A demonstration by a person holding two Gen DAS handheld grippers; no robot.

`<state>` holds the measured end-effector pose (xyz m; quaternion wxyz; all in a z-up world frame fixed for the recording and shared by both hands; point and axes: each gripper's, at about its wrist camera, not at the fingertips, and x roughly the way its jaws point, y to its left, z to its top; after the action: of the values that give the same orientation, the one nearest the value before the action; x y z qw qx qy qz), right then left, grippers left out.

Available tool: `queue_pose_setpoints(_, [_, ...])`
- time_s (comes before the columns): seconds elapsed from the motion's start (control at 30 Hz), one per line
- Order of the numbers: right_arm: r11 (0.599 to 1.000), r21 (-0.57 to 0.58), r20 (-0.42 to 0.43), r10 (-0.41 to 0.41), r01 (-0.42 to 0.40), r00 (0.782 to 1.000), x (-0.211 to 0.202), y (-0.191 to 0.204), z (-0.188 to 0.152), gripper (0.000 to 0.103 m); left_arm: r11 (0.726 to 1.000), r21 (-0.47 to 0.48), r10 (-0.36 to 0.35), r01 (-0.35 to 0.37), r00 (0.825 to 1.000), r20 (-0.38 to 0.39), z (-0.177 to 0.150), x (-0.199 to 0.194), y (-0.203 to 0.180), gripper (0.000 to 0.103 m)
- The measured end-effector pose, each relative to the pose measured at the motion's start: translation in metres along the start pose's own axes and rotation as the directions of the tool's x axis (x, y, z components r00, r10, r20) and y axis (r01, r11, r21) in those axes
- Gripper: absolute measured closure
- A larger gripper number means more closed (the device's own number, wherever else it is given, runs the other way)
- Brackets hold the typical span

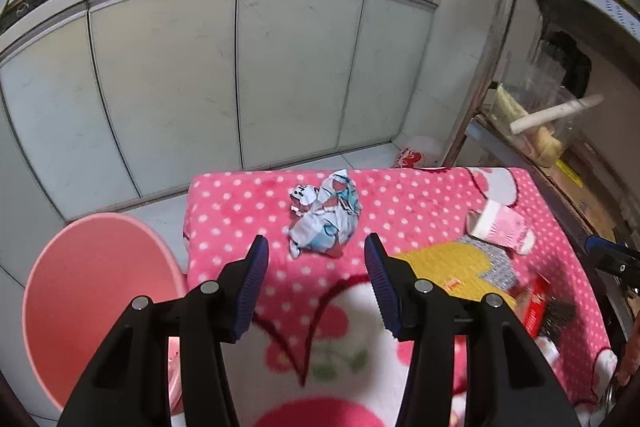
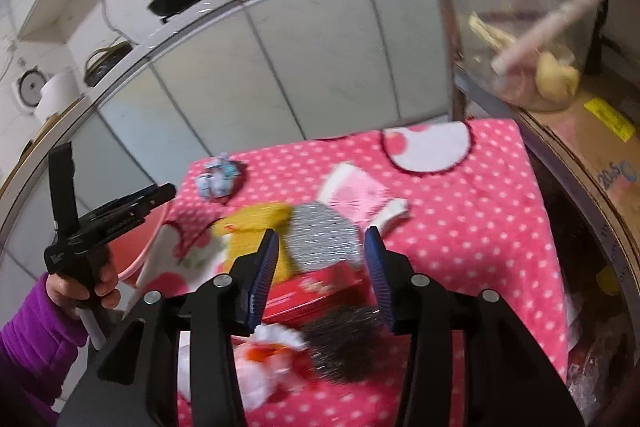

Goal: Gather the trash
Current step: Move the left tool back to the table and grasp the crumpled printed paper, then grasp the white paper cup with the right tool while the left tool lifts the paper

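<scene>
Left wrist view: we find the left gripper (image 1: pixel 316 247) empty, its jaws standing wide apart with only pink spotted blanket (image 1: pixel 420 203) between the tips. A crumpled paper wad (image 1: pixel 324 215), white with blue print, lies on the blanket directly ahead of the tips, centred on the gap and just beyond it, not touching either pad. We judge its longer side to run roughly along the gripper's pointing line, so the narrower width faces the jaws. A pink bin (image 1: pixel 92 291) stands on the floor to the left, beside the blanket's edge and below it.

From the right wrist view, the right gripper (image 2: pixel 322 251) is also open and holds nothing. It hangs over a cluster of litter at the near right of the blanket: a silver scrap (image 2: pixel 320 235), a red box (image 2: pixel 316 291) and a dark scouring pad (image 2: pixel 344 347) lie under and between its jaws; motion blur prevents finer detail. A pink carton (image 2: pixel 356 199) lies just past the silver scrap. The wad appears far off at the left corner (image 2: pixel 218 179).

In our judgement the left hand is plainly nearer the wad and should advance straight ahead to take it, the bin being on its own side.
</scene>
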<state>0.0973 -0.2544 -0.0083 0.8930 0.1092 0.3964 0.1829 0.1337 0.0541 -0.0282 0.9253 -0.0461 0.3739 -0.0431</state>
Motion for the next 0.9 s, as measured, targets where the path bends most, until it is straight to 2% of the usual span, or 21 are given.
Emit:
queue_pose_setpoints(0.17, [1.0, 0.028, -0.026, -0.003, 0.004, 1.0, 0.026, -0.025, 0.015, 0.057, 1.0, -0.009, 0.004, -0.005, 1.0, -0.013, 0.004, 0.022, 0.004, 0.054])
queue_pose_setpoints(0.4, [1.0, -0.012, -0.069, 0.0, -0.001, 0.998, 0.065, -0.034, 0.034, 0.057, 1.0, -0.021, 0.021, -0.022, 0.999, -0.042, 0.012, 0.051, 0.01, 0.054])
queue_pose_setpoints(0.67, [0.999, -0.03, -0.129, 0.021, -0.025, 0.991, 0.102, -0.04, 0.04, 0.057, 1.0, -0.005, -0.026, 0.026, 0.998, -0.065, 0.011, 0.071, -0.001, 0.054])
queue_pose_setpoints(0.9, [0.997, -0.079, -0.122, -0.005, -0.005, 0.993, 0.108, -0.032, 0.029, 0.058, 1.0, -0.002, -0.005, 0.005, 1.0, -0.025, 0.004, 0.068, -0.005, 0.071])
